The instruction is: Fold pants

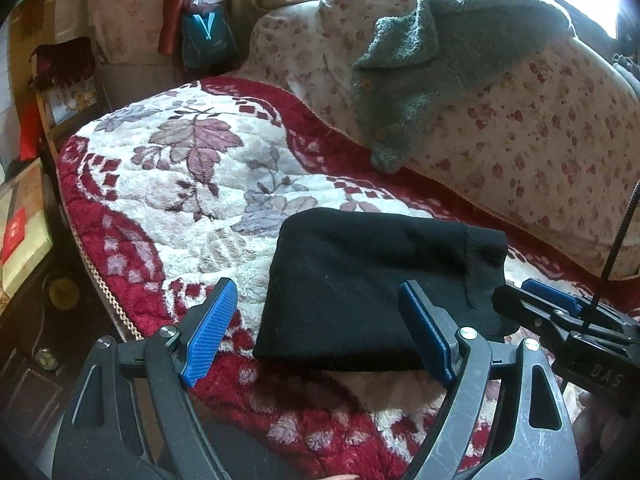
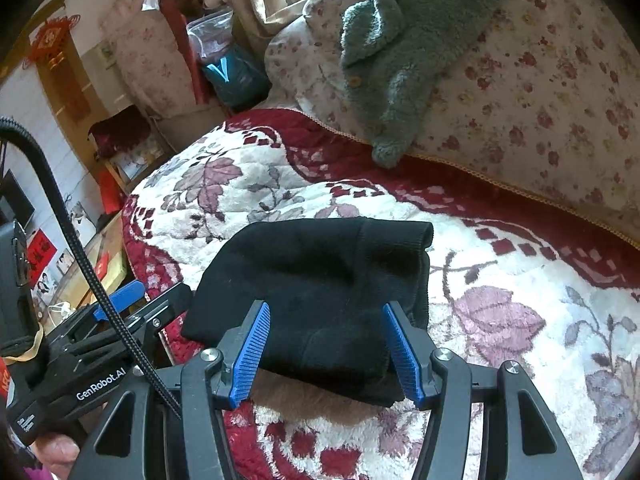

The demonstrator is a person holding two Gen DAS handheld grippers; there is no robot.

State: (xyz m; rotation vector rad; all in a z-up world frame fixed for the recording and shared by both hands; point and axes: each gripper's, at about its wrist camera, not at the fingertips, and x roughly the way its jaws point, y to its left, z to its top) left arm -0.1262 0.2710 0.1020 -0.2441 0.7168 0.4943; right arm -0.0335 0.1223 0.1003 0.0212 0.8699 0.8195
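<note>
The black pants [image 1: 360,288] lie folded into a compact bundle on the red-and-white floral blanket [image 1: 180,184] covering the bed. My left gripper [image 1: 320,328] has its jaws spread wide, holding nothing, just above the bundle's near edge. My right gripper [image 2: 326,354] likewise has its jaws wide apart and empty, straddling the bundle's near end. Beyond, a grey fleece garment [image 1: 420,60] drapes over a floral pillow [image 1: 540,140]. A teal bag [image 2: 236,76] stands farther back.
</note>
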